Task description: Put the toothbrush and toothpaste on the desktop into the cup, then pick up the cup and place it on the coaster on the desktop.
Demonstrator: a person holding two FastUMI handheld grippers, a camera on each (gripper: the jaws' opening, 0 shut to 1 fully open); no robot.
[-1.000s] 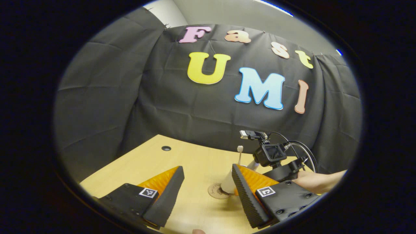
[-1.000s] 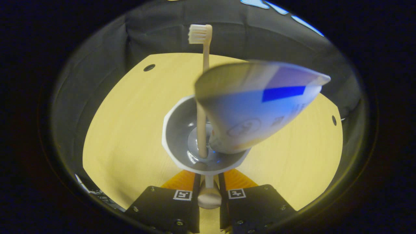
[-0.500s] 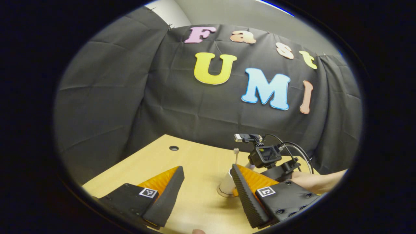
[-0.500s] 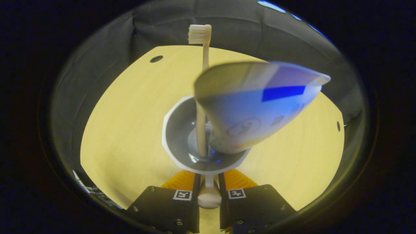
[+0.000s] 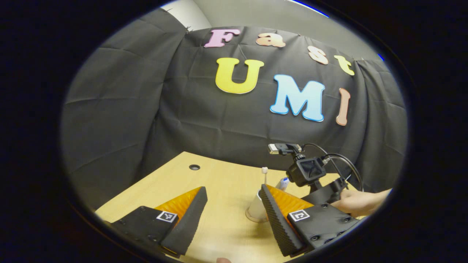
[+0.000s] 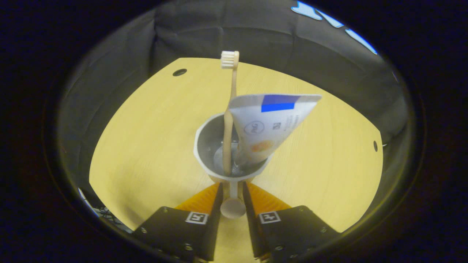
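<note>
Cup handle sits between right tongs, slightly parted | left tongs wide open, holding nothing

I see a light wooden desk with round cable holes. Creased black cloth hangs behind it; pale wall shows above.

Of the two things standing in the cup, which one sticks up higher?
The slim beige toothbrush: its bristle head rises above the flat end of the white toothpaste tube leaning beside it in the white cup.
</note>
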